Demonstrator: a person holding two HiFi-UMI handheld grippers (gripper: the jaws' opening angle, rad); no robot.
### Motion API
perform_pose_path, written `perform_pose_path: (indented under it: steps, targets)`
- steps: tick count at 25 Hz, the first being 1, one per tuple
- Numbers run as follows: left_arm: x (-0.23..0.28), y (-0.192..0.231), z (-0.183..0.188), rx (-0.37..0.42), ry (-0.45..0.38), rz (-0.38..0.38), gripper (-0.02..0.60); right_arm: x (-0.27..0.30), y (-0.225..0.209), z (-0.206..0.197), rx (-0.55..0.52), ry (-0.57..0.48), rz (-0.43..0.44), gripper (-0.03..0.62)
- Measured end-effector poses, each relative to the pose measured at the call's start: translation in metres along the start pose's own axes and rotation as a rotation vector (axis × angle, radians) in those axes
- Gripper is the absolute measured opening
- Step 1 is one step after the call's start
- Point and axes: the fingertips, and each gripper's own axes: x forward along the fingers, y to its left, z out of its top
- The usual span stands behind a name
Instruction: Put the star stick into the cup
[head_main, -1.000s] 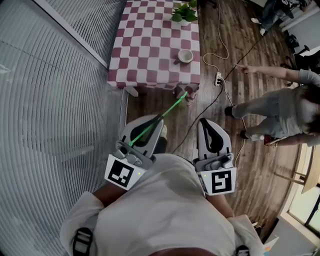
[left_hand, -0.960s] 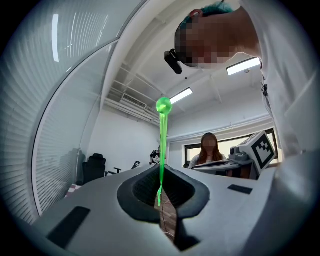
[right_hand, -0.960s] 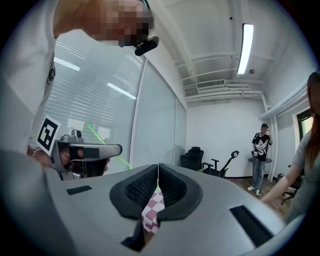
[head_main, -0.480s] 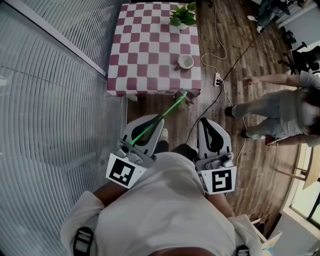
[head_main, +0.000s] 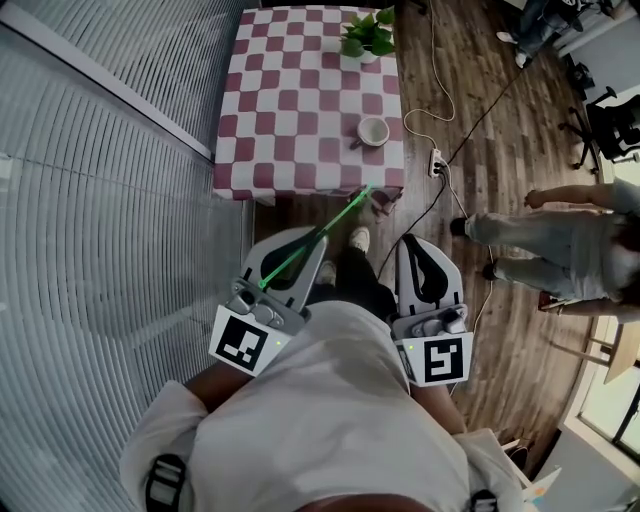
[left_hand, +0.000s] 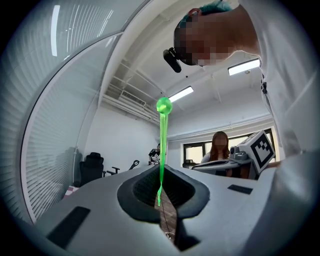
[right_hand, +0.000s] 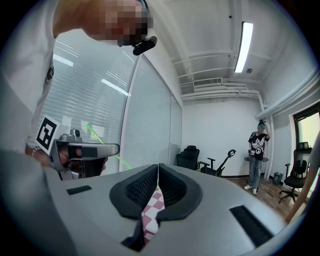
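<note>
Nearest, my left tool (head_main: 320, 240) pinches the green star stick (head_main: 335, 220), whose length slants forward and rightward. Beside it my right tool (head_main: 408, 245) is pressed together, empty. Farther ahead, the cup (head_main: 373, 130) stands on the checkered table (head_main: 290, 110), near its front edge, roughly along the stick's line.

Seen from above the person's shoulders, the head camera looks steeply down past the left gripper (head_main: 324, 238) and right gripper (head_main: 407, 241) to the checkered table (head_main: 290, 110) ahead. Each gripper camera sits close behind its own jaws and faces level across the room. Each catches the other gripper and the green star stick (head_main: 345, 212).
</note>
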Motion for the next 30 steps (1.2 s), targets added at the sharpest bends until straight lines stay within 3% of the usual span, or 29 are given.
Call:
perform_pose_path:
  steps: [15, 30]
  targets:
    - [0.073, 0.026, -0.01, -0.008, 0.027, 0.003, 0.037, 0.054, -0.065, -0.013, 0.01, 0.014, -0.003, 0.032]
    - [0.155, 0.048, -0.02, 0.002, 0.054, 0.055, 0.037, 0.106, -0.141, -0.015, 0.024, 0.0, 0.058, 0.032]
